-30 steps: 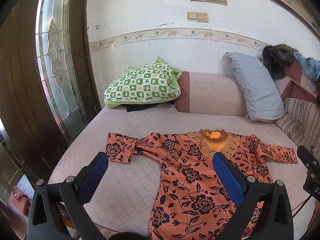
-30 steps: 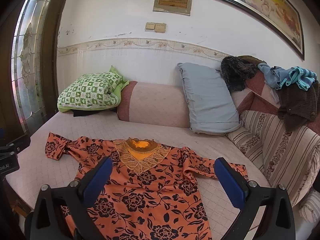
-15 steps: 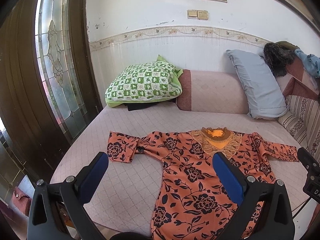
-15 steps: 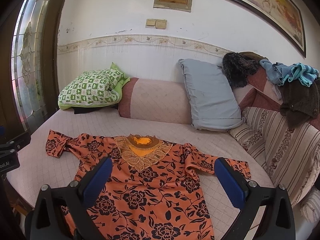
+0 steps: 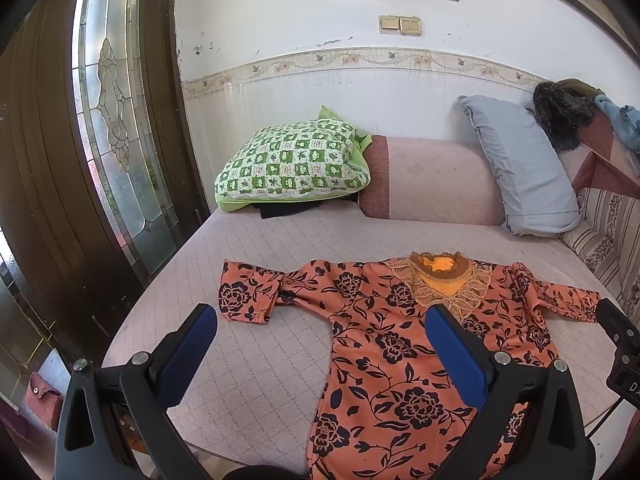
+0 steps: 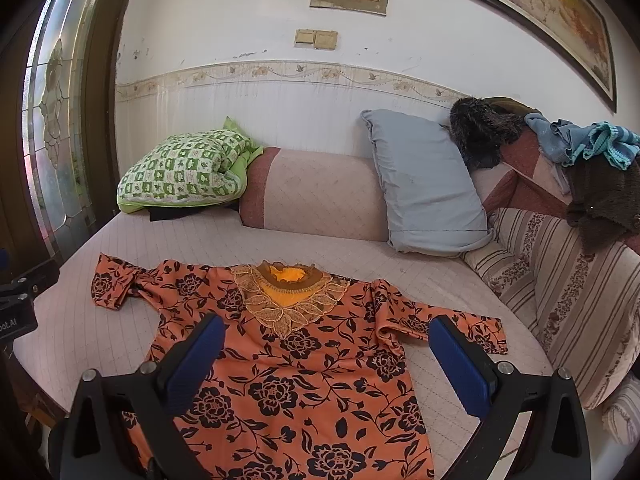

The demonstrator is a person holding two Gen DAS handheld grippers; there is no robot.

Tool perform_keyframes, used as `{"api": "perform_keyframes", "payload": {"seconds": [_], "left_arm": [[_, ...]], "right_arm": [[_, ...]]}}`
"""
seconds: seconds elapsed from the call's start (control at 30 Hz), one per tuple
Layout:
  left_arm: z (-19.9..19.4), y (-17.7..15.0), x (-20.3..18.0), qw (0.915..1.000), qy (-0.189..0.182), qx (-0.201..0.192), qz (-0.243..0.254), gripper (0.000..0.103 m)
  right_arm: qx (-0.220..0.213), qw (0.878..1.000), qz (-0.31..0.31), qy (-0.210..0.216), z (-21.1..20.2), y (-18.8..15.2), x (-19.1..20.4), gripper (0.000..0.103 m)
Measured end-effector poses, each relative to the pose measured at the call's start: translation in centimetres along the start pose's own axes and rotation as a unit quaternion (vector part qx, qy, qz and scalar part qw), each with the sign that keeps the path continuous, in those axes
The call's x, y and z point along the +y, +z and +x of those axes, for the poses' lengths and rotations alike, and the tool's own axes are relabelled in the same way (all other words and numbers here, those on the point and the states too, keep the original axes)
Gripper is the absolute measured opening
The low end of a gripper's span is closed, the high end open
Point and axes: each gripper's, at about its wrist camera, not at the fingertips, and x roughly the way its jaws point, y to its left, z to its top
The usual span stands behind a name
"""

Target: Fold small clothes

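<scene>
An orange shirt with black flowers (image 5: 384, 344) lies flat and spread on the pink quilted bed (image 5: 288, 240), collar toward the wall, both sleeves out. It also shows in the right wrist view (image 6: 304, 364). My left gripper (image 5: 320, 332) is open and empty, above the bed's near edge, over the shirt's left side. My right gripper (image 6: 326, 344) is open and empty, above the shirt's body. Neither touches the cloth. The left sleeve end (image 5: 244, 300) is folded and bunched.
A green checked pillow (image 5: 292, 164), a pink bolster (image 5: 432, 180) and a grey pillow (image 5: 520, 168) line the wall. A striped cushion (image 6: 568, 292) with piled clothes (image 6: 592, 160) stands at the right. A wooden door with a glass panel (image 5: 112, 120) is at the left.
Both grippers have moved forward and slightly closer to the bed, so the shirt sits a bit lower and larger in view. Both stay open. The shirt has not moved.
</scene>
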Motion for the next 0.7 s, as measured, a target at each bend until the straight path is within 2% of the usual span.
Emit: {"api": "perform_keyframes", "payload": {"seconds": [0.4, 0.7], "left_arm": [[0.7, -0.2, 0.4, 0.9999, 0.011, 0.001, 0.001, 0.103], [1.1, -0.3, 2.6, 0.9993, 0.034, 0.002, -0.017, 0.103]], "right_arm": [[0.010, 1.000, -0.001, 0.005, 0.9, -0.2, 0.4, 0.103], [0.017, 1.000, -0.006, 0.017, 1.7, -0.1, 1.4, 0.103]]}}
